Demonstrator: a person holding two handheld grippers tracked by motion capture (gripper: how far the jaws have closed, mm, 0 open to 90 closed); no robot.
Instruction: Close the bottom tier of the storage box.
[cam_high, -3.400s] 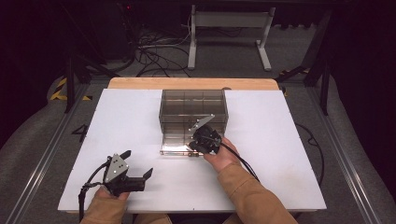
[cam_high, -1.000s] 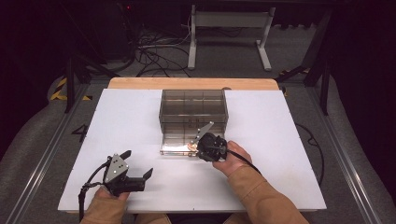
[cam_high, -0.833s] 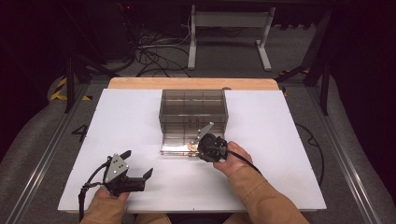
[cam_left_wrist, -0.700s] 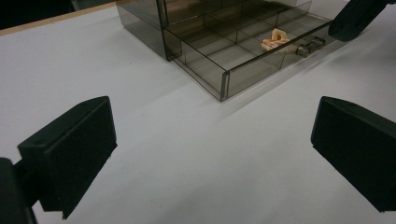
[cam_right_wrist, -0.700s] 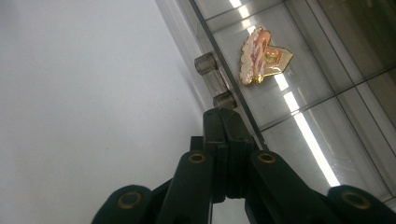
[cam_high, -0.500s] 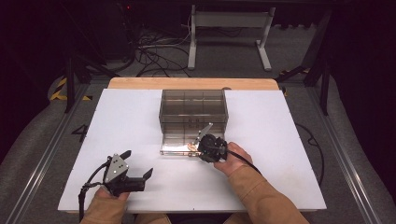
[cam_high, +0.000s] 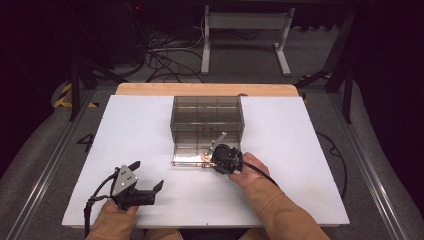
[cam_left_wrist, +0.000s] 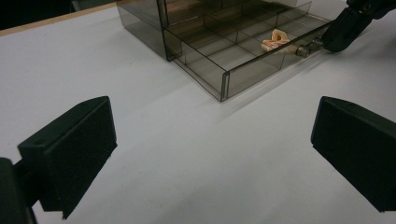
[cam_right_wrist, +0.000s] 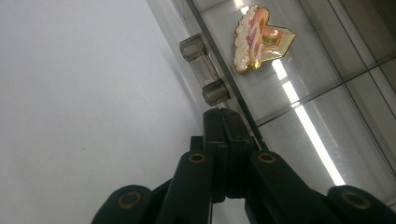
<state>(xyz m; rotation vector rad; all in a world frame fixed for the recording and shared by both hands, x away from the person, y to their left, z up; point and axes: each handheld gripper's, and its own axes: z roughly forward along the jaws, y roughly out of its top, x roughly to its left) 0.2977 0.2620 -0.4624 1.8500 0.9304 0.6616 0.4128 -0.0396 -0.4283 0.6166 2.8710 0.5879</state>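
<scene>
On the white table top (cam_high: 300, 150) stands a smoke-tinted clear plastic drawer cabinet (cam_high: 207, 117), and its lowest drawer (cam_high: 192, 152) is pulled out toward the person, showing a grid of shallow compartments. In the front row of that drawer, in the compartment just behind the small cylindrical clear handle (cam_right_wrist: 205, 74) on the drawer's front wall, lies a little heart-shaped brooch in pink and gold with a row of white beads along one edge (cam_right_wrist: 259, 39) — flat on the drawer floor, touching neither the divider nor the front wall as far as the right gripper view shows. The right gripper (cam_high: 216, 159) sits at the drawer's front edge, held by the person's right hand (cam_high: 247, 170) in a tan sleeve; in its own view the two black jaws are pressed together with no gap and nothing between them, their tips just short of the handle's near end and beside the front wall, not clasping it. The left gripper (cam_high: 146, 181) rests low on the table near the person, well apart from the cabinet — its jaws stand wide apart and empty, pointing across bare table toward the drawer's near corner.
</scene>
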